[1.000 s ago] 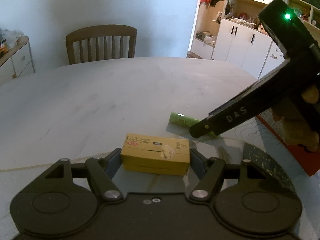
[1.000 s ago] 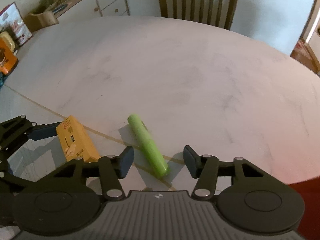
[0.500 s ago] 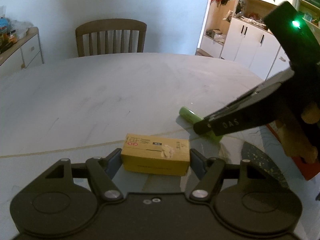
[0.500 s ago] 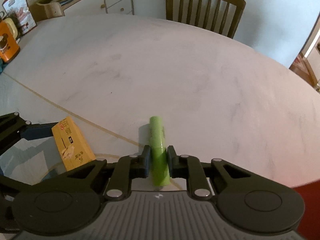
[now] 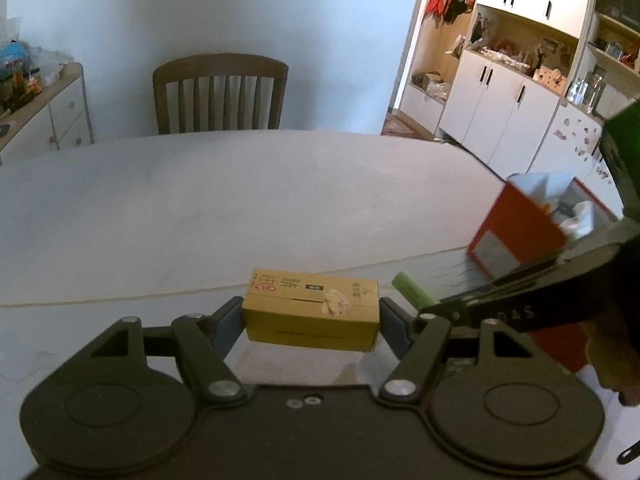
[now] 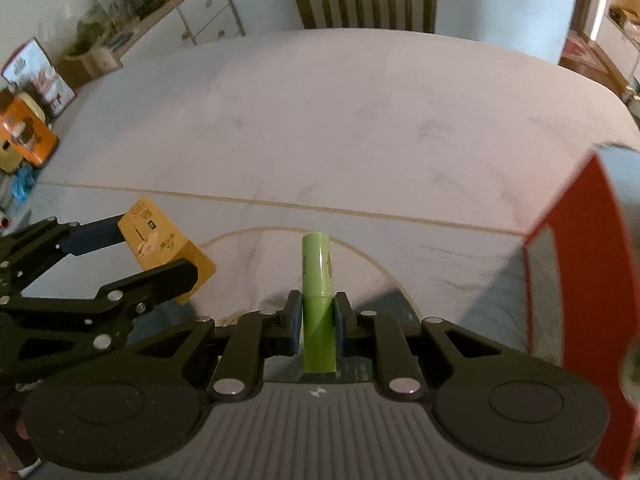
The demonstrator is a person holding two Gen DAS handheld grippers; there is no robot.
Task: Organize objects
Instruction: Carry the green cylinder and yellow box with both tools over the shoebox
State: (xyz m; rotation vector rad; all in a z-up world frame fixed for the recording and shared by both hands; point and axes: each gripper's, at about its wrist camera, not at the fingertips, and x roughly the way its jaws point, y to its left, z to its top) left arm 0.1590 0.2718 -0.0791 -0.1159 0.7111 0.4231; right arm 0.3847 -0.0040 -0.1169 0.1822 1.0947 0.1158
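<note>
Left gripper (image 5: pixel 311 322) clamped across the ends of a yellow carton (image 5: pixel 311 309) printed with red Chinese characters and a small dark label, held above the pale table (image 5: pixel 200 208); right gripper (image 6: pixel 317 322) closed on a green tube (image 6: pixel 317 304) whose faint lettering along its side cannot be read. The left view alone shows "DAS" on the right gripper's side and the open top of the red box (image 5: pixel 520 236) with pale contents; the right view alone shows the tube pointing forward from between the fingers and the box's red wall at the table's right edge.
</note>
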